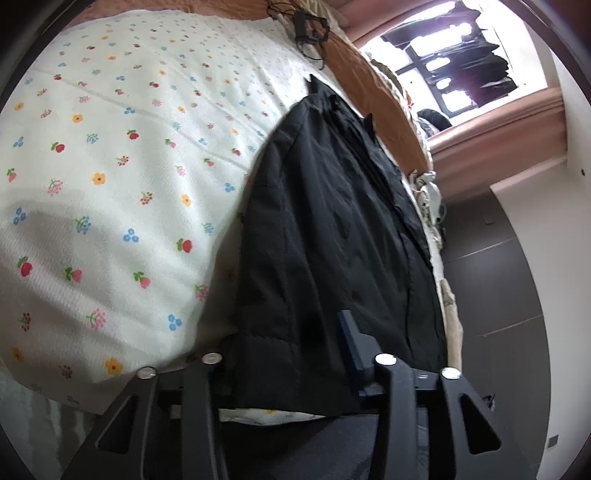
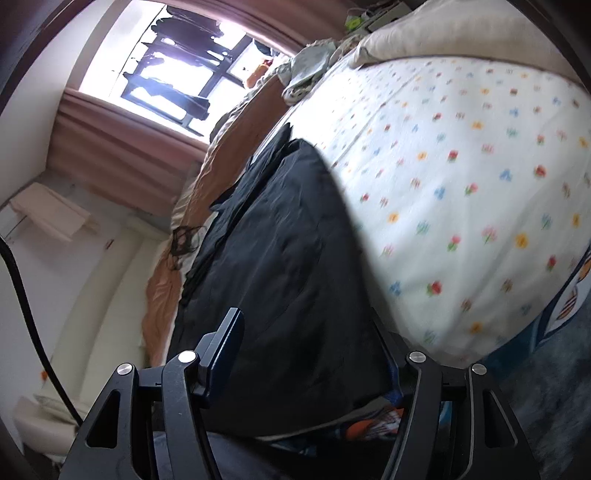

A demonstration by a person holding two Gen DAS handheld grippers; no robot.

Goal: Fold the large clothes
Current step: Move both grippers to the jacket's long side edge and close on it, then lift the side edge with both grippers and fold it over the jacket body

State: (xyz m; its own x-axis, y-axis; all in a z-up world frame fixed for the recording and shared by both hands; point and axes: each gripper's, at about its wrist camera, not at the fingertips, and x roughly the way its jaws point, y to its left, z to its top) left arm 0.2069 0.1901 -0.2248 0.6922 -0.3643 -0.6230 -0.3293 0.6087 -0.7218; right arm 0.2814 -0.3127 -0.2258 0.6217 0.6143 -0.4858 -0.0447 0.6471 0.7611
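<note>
A large black quilted jacket [image 1: 332, 221] lies stretched out on a bed with a white flowered sheet [image 1: 110, 166]. In the left wrist view its near hem sits between the jaws of my left gripper [image 1: 291, 350]; one dark blue finger [image 1: 351, 339] shows on top of the cloth, the other is hidden under it. In the right wrist view the same jacket [image 2: 288, 266] fills the middle, and its near edge lies between the jaws of my right gripper [image 2: 314, 354]. One blue finger [image 2: 225, 347] shows at the left, the other is hidden by the cloth. Both grippers are wide apart.
A brown blanket [image 1: 373, 85] runs along the far side of the bed, with black cables [image 1: 306, 26] on it. Crumpled clothes [image 2: 306, 70] and a pillow [image 2: 424, 33] lie at the bed's head. A window with pink curtains [image 2: 122, 147] is beyond. Dark floor [image 1: 498, 277] lies beside the bed.
</note>
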